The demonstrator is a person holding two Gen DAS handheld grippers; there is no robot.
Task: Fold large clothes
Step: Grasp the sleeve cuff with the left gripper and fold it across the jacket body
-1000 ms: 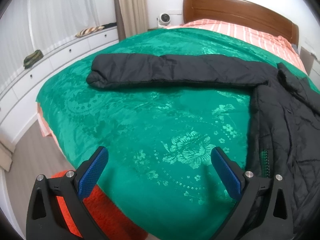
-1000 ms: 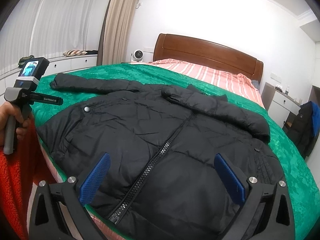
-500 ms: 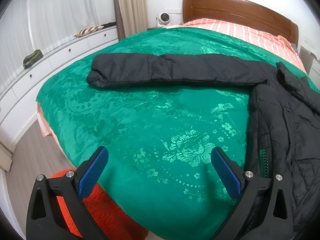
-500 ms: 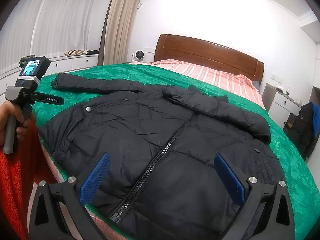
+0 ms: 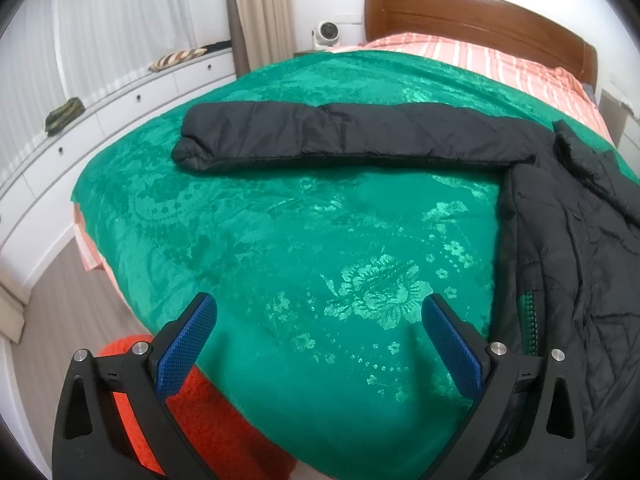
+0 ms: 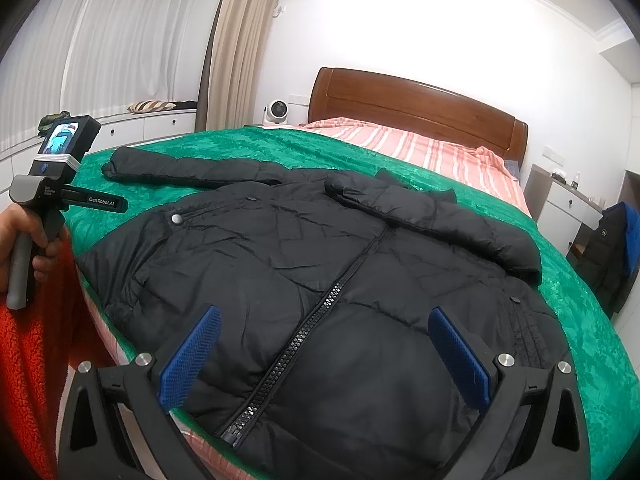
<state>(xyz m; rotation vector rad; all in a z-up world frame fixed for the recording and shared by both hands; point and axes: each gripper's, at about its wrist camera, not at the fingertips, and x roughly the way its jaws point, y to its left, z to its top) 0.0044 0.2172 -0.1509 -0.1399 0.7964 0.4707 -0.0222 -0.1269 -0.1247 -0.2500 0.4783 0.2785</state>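
- A black jacket [image 6: 320, 272] lies face up on the green blanket [image 5: 280, 248] of a bed, zipper [image 6: 296, 344] running from the near hem up toward the collar.
- One sleeve [image 5: 340, 136] stretches straight out to the left across the blanket; the other sleeve [image 6: 432, 216] is folded across the chest on the right.
- The left gripper [image 5: 319, 312] hovers over bare blanket, left of the jacket body, jaws wide apart and holding nothing.
- The right gripper [image 6: 324, 328] hovers above the jacket's near hem, jaws wide apart, with the zipper between them.
- A wooden headboard [image 6: 416, 100] stands at the far end.
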